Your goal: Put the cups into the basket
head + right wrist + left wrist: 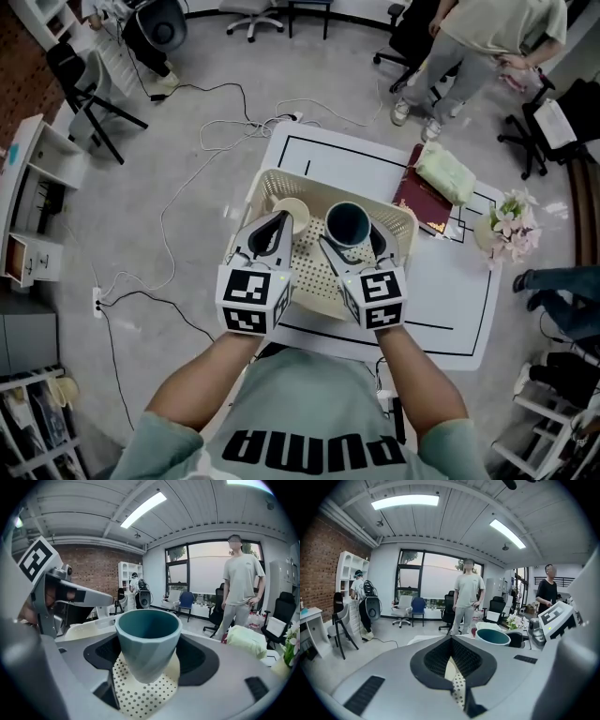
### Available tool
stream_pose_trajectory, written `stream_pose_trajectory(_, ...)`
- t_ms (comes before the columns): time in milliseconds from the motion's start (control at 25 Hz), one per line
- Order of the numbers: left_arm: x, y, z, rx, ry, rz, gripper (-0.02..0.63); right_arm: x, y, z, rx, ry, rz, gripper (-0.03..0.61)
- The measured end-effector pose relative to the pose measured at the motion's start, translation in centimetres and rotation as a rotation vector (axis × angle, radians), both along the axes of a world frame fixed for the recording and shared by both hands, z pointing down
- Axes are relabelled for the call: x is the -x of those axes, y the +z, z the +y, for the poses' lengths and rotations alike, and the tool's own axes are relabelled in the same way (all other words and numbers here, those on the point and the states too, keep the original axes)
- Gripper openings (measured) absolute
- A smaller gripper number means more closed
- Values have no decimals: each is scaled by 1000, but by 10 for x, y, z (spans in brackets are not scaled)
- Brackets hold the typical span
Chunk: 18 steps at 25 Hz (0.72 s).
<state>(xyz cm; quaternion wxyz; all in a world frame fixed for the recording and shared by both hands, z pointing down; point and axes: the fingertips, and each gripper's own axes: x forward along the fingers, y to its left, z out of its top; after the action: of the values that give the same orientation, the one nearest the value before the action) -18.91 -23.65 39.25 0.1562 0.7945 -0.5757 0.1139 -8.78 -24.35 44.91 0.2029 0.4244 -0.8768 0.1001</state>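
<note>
Right gripper [349, 241] [148, 654] is clamped on the teal cup [348, 223] [148, 634], one jaw pressed against each side of its wall. The cup is held upright, mouth up, over the dotted floor of the cream basket [272, 180] [140, 693]; contact with the floor can't be judged.

Left gripper [279, 223] [451, 641] is seen with its jaws pressed almost together. A thin cream sliver is caught between them, probably the wall of the cream cup [292, 214] [451, 665], which is seen inside the basket at the gripper's tip, left of the teal cup.

The basket is set on the white table [441, 291].
</note>
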Motion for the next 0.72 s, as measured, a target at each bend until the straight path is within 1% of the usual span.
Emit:
stream_pose_trajectory(400,1,24,-16,46,7,-4,6,0,40,-16,42,4,50,379)
stream_pose_trajectory(720,-4,32,-22,67,19,3,6,-2,68,-22,94,10,97,379)
